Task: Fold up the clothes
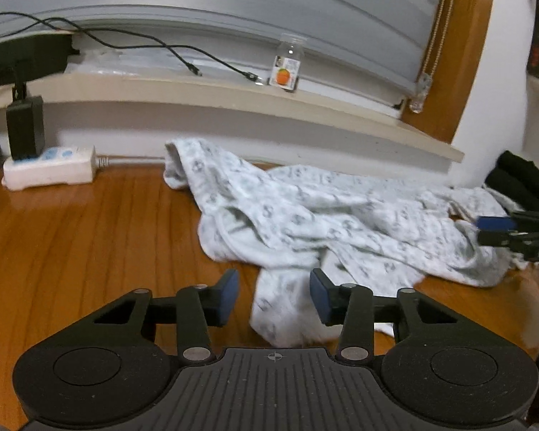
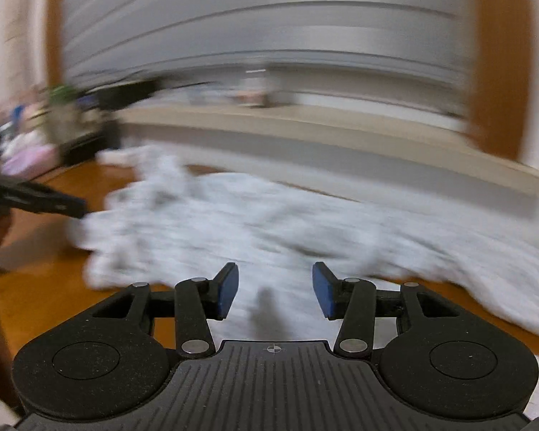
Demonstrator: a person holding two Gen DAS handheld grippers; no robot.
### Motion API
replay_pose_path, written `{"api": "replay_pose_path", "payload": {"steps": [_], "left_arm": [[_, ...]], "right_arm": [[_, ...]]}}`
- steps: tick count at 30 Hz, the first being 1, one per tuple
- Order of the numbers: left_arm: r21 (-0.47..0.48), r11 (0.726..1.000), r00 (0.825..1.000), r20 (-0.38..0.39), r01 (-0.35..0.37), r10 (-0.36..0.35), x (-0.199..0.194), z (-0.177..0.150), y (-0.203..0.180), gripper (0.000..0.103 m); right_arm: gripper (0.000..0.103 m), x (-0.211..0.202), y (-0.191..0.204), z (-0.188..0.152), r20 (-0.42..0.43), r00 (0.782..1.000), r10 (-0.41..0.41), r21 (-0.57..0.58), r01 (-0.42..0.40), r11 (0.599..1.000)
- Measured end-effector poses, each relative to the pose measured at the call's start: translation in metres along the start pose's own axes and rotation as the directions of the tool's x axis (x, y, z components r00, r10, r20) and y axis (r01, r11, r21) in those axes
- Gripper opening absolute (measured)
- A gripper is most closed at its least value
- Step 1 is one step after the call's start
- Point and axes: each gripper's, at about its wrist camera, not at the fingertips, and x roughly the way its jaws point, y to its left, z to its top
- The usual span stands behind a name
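Both grippers, left [image 1: 273,296] and right [image 2: 275,291], hover with jaws spread wide above a crumpled garment [image 1: 341,215] on a wooden table [image 1: 90,233].

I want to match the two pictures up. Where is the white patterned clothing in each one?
Left wrist view: the white patterned garment lies crumpled on the wooden floor, from centre to right, one end reaching between the open left gripper.
Right wrist view: the blurred garment fills the middle and right, beneath the open right gripper.
Shared landmark: the beige window ledge behind it.
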Motion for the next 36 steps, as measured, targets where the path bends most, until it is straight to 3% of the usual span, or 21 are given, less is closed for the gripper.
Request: {"api": "replay_pose_path", "payload": {"steps": [6, 9, 10, 12, 14, 17, 21, 24, 28, 31, 33, 36], "left_arm": [[0.011, 1.000, 1.000, -0.008, 0.006, -0.006, -0.007, -0.011, -0.006, 0.052], [0.028, 1.000, 1.000, -0.029, 0.009, -0.008, -0.002, -0.012, -0.009, 0.049], [0.036, 0.999, 0.999, -0.037, 0.017, -0.016, 0.001, -0.012, -0.010, 0.042], [0.050, 0.998, 0.998, -0.055, 0.037, -0.034, 0.007, -0.011, -0.012, 0.025], [0.061, 0.997, 0.998, -0.052, 0.043, -0.040, 0.007, -0.009, -0.013, 0.014], [0.059, 0.996, 0.997, -0.038, 0.072, -0.069, 0.000, -0.007, -0.013, 0.008], [0.039, 0.991, 0.991, -0.030, 0.131, -0.130, -0.054, 0.002, -0.005, 0.008], [0.061, 0.994, 0.995, -0.046, 0.089, -0.087, -0.096, 0.006, 0.000, 0.008], [0.076, 0.996, 0.988, -0.149, 0.039, -0.027, -0.102, -0.001, 0.009, 0.015], [0.097, 0.995, 0.984, -0.175, -0.016, 0.033, -0.092, -0.004, 0.011, 0.022], [0.124, 0.990, 0.986, -0.147, -0.064, 0.083, -0.091, -0.002, 0.009, 0.031], [0.147, 0.982, 0.988, -0.083, -0.117, 0.130, -0.095, 0.002, 0.003, 0.032]], "right_arm": [[0.046, 0.048, 0.068, 0.008, -0.080, 0.987, 0.142, -0.063, -0.147, 0.987], [0.046, 0.060, 0.082, 0.005, -0.109, 0.980, 0.167, -0.080, -0.176, 0.981], [0.046, 0.064, 0.087, 0.005, -0.119, 0.977, 0.176, -0.085, -0.186, 0.979], [0.037, 0.069, 0.088, 0.005, -0.138, 0.971, 0.193, -0.075, -0.205, 0.976], [0.009, 0.070, 0.081, 0.007, -0.152, 0.962, 0.225, -0.049, -0.234, 0.971], [0.002, 0.064, 0.077, 0.013, -0.145, 0.960, 0.241, -0.063, -0.252, 0.966], [0.002, 0.030, 0.077, 0.042, -0.052, 0.962, 0.269, -0.055, -0.272, 0.961], [0.001, 0.005, 0.077, 0.063, 0.019, 0.957, 0.288, -0.050, -0.287, 0.957], [0.001, -0.009, 0.095, 0.090, 0.075, 0.937, 0.341, -0.092, -0.334, 0.938], [0.001, 0.006, 0.107, 0.091, 0.045, 0.933, 0.356, -0.104, -0.350, 0.931], [0.001, 0.017, 0.112, 0.086, 0.011, 0.931, 0.365, -0.109, -0.362, 0.926], [0.006, 0.032, 0.118, 0.068, -0.039, 0.921, 0.388, -0.100, -0.390, 0.916]]}}
